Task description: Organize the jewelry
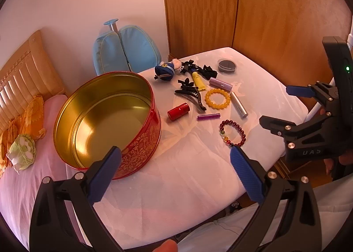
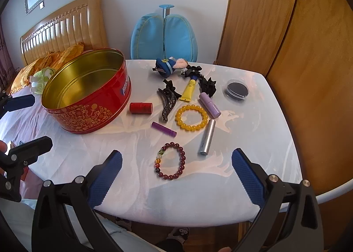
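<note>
From the left wrist, the left claw (image 1: 175,156) is hovering with its blue pads spread wide and pinching nothing; the red tin (image 1: 108,124) is sitting open and empty at about 10 o'clock on the white worktop (image 1: 187,174), its wall just behind the left pad; the dark red bracelet (image 1: 232,133) is lying at 1 o'clock, near the right pad; the yellow bracelet (image 1: 217,98) is lying farther up, beside the black hair claw clip (image 1: 192,95); the right claw (image 1: 273,106) is reaching in from 3 o'clock, also spread apart and empty.

From the right wrist, the right claw (image 2: 176,161) is hanging over the near edge of the worktop (image 2: 198,203), pads wide apart; the dark red bracelet (image 2: 169,161) is lying between the pads, untouched; the yellow bracelet (image 2: 191,117) is resting at 12 o'clock, with the silver tube (image 2: 207,137) just beside it at 1 o'clock; the red tin (image 2: 88,93) is standing at 10 o'clock; the left claw (image 2: 33,122) is showing at 9 o'clock, spread apart.
</note>
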Motion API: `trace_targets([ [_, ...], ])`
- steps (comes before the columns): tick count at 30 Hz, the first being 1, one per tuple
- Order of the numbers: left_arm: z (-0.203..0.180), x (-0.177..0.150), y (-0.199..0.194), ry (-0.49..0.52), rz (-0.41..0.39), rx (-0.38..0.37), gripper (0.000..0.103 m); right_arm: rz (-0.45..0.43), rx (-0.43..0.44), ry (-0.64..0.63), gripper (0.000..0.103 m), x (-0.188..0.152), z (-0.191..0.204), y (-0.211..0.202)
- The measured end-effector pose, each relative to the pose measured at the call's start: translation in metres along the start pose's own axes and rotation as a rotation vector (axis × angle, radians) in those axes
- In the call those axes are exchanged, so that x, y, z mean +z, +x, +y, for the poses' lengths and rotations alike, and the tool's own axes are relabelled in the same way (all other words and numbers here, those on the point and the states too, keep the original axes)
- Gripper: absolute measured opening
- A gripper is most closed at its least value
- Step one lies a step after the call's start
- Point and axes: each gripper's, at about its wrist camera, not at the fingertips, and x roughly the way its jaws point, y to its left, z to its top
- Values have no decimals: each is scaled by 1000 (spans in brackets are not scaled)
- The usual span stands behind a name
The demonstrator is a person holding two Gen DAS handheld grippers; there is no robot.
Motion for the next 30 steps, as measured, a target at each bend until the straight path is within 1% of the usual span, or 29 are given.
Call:
trace_targets([
  [6,-2,-2,0,-2,1,-2,96,2,-3,1,100,-3,0,-2],
  [20,-9,-6,4,29,12,-41,96,23,-33,38,100,-15,-10,-4],
  [26,-9,-6,7,46,15,-58,96,57,-6,52,100,-19,-11,3],
  [28,-10,-5,10,47,22,-82,96,71,-2,59,100,-22,-14,6],
  [30,-11,-5,16,49,35,-129,96,82,-22,71,100,-25,-20,10],
])
